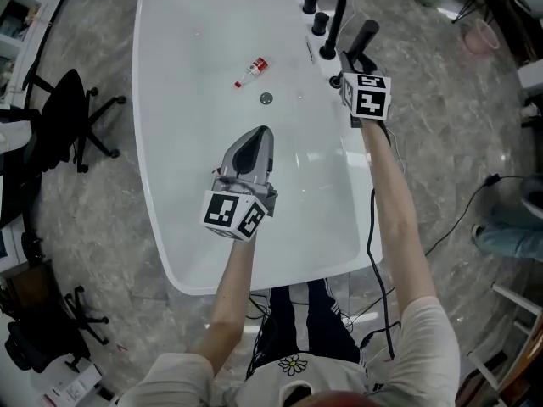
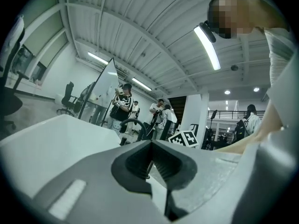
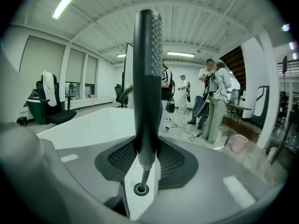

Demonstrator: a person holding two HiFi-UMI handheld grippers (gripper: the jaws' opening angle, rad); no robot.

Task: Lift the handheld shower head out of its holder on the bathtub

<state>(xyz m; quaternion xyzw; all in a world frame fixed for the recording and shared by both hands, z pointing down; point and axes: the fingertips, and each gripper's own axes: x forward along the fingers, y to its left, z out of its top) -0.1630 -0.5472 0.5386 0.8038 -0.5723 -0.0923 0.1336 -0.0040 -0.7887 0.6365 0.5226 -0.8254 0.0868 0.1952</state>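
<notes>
A red-capped bottle lies well apart from a black chair.

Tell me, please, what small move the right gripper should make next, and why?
Probably lift the right gripper straight up a little. Its jaws clamp the shower head, whose hose runs straight down into the holder just beneath, so it seems only barely out.

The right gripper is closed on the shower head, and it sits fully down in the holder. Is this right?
Not quite. The right gripper view shows the right gripper closed on the shower head, but it is raised clear of the holder, with bare hose between them.
</notes>
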